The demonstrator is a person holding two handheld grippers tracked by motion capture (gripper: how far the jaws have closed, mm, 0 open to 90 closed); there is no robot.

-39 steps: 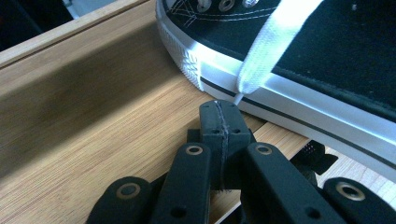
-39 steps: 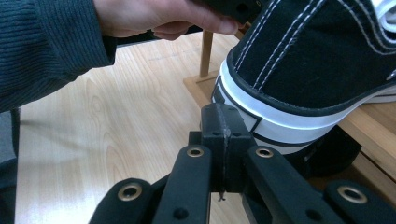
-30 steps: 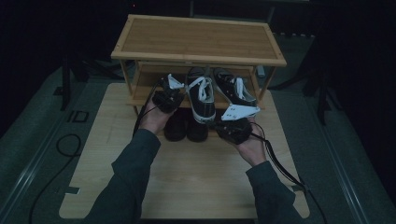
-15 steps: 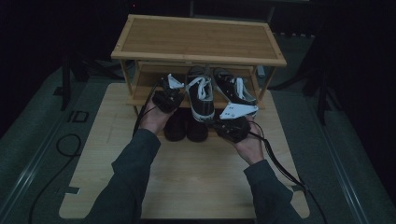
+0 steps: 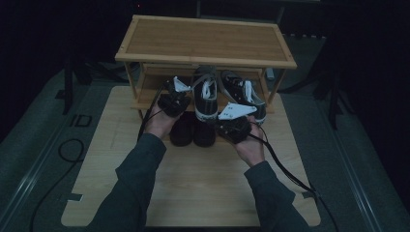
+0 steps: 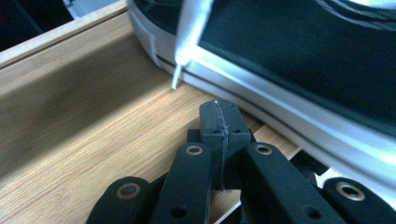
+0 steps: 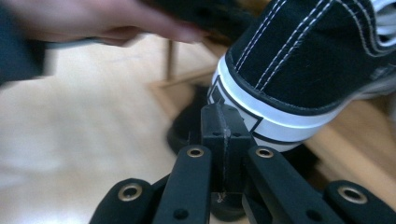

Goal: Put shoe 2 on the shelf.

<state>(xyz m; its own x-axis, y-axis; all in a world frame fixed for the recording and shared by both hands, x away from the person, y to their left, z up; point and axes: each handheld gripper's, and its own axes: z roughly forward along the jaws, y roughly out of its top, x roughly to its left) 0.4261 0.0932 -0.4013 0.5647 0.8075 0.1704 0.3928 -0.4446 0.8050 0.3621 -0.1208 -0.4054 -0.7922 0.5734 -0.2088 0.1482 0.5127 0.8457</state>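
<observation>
Dark surroundings frame a pale wooden board on the desk point(image 5: 193, 193), with a small two-tier wooden shoe rack point(image 5: 205, 43) standing at its far end. Nearest the camera, two sleeved forearms come in from the bottom edge, each hand carrying a hand-held gripper. The left hand-held gripper point(image 6: 219, 112) has its jaws fully pressed together with nothing between them; its tips sit low over the rack's lower shelf point(image 6: 84, 140), just beside the white sole edge of a black sneaker point(image 6: 299, 60) whose white lace end hangs near. The right hand-held gripper point(image 7: 223, 116) is likewise closed on nothing, its tips right at the white rubber heel of the second black canvas sneaker point(image 7: 308, 56); whether it touches, I cannot tell. In the high view the left hand-held gripper point(image 5: 170, 99) is at the left side of the middle sneaker point(image 5: 205, 96) and the right hand-held gripper point(image 5: 234, 126) is near the heel of the right-hand sneaker point(image 5: 244, 94). Both sneakers rest on the lower shelf with heels overhanging toward the person. A pair of dark shoes point(image 5: 193, 133) stands on the board just in front of the rack, between the hands. Judgement: sneakers appear largely placed; what likely remains is nudging them straight and deeper, and possibly shelving the dark pair. Top shelf is bare.
</observation>
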